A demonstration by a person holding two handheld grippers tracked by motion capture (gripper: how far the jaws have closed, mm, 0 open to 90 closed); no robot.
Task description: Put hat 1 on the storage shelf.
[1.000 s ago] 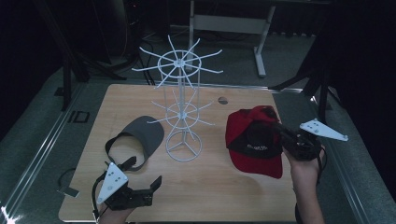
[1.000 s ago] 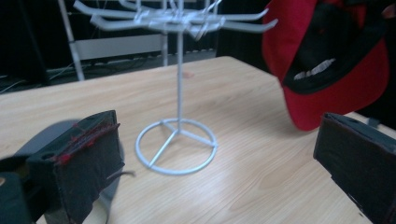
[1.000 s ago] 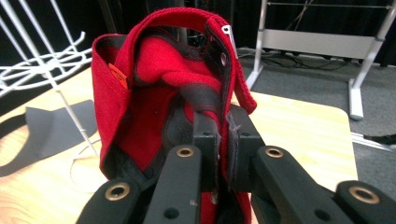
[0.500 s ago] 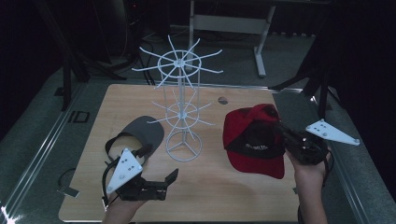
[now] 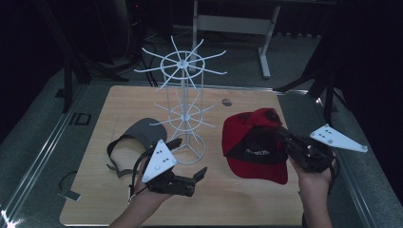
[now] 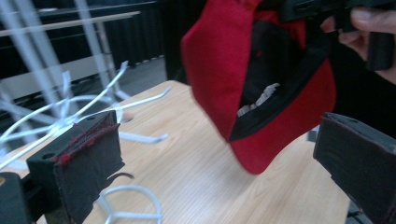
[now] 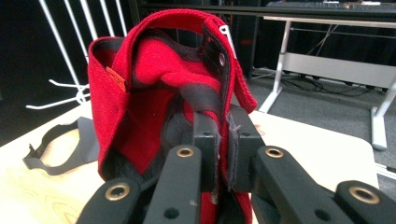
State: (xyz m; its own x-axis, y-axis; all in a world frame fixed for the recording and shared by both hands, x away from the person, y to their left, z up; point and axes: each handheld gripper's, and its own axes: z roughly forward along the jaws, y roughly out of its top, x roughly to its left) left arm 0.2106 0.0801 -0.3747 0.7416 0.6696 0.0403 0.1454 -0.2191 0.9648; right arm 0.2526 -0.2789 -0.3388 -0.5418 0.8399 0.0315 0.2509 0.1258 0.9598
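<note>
Right gripper view, red cap point(image 7: 140, 93) hides right gripper point(image 7: 218, 140) tips

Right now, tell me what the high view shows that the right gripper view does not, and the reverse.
High view alone: the left gripper, jaws apart and empty, the person's hands, the whole white wire rack and the red cap's brim. Right gripper view alone: up close, the right gripper shut on the cap's back edge, pinching the fabric. Both share the red cap, lifted at its back, the grey visor, the wooden table and parts of the rack.
</note>
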